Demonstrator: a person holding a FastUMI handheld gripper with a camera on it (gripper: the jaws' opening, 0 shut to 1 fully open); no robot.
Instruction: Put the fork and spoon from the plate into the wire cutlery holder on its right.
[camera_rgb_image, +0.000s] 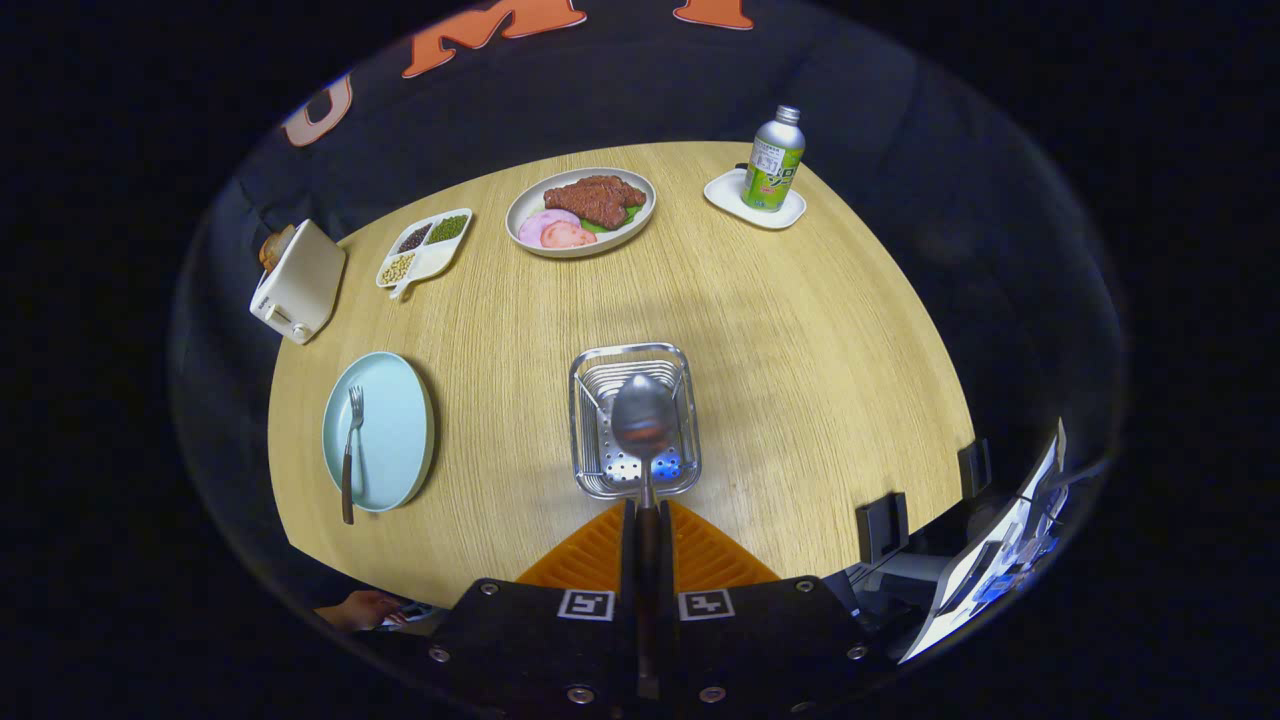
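Claw (648, 530), lower centre, is gripping the spoon (643, 425) by its handle, bowl hanging over the holder (634, 420). Spoon delivery is under way; next comes lowering and release. The fork (350, 450) is lying on the plate (395, 470), left.

A spoon (644, 425) clamped in the gripper (645, 520), its jaws closed on the handle, hangs bowl-first over the wire cutlery holder (634, 420), whose open top is otherwise unobstructed. Bare tabletop (820, 330) spreads right of the holder and between it and the pale blue plate (395, 430), where the fork (350, 455) lies exposed. A toaster (298, 282), a divided dish (425, 250), a plate of meat (581, 210) and a bottle (773, 160) on its tray line the far edge, well apart.
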